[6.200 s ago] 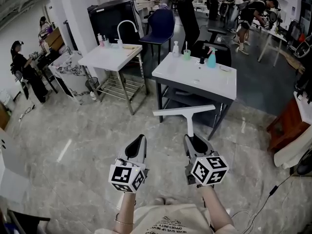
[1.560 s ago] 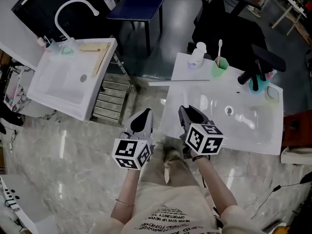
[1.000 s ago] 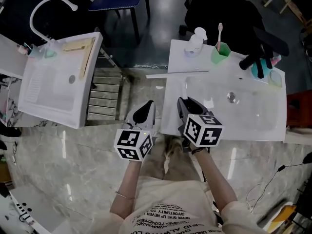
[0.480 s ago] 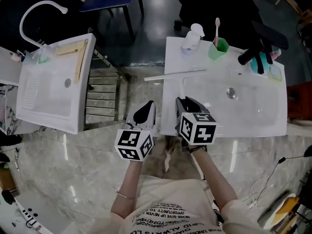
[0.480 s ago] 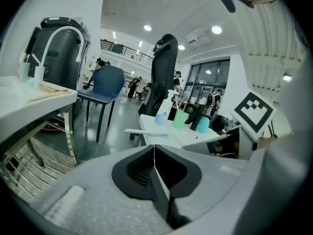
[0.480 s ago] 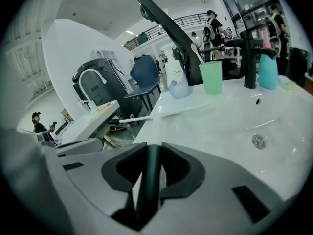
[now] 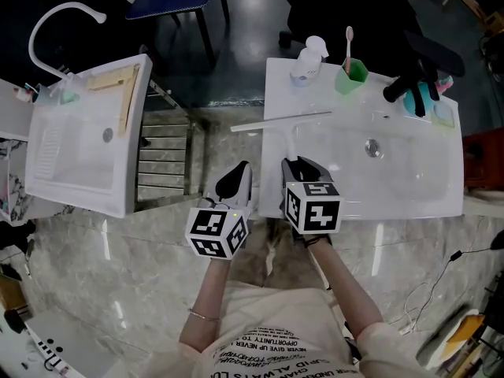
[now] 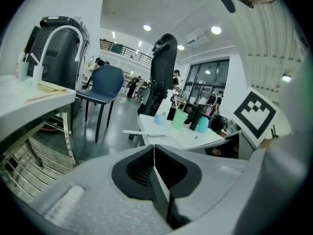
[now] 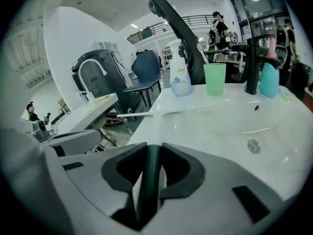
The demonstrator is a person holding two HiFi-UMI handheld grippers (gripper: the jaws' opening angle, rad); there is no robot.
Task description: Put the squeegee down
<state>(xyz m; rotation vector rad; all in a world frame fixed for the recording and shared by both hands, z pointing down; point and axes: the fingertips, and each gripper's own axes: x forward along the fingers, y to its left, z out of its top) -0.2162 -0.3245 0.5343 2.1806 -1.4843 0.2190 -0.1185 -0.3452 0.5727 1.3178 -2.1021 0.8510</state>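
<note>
Right gripper (image 7: 294,164) fingers clamp white T-shaped squeegee (image 7: 281,121) handle, blade across white washbasin (image 7: 398,201) corner; left gripper (image 7: 236,176) fingers together, empty.

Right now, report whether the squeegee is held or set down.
Held: the right gripper is shut on the squeegee handle. Whether its blade touches the sink top, cannot tell.

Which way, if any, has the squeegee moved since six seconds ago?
Yes, toward the white sink. Held by the right gripper, the squeegee was over the floor short of it; now its blade crosses the sink's left edge.
</note>
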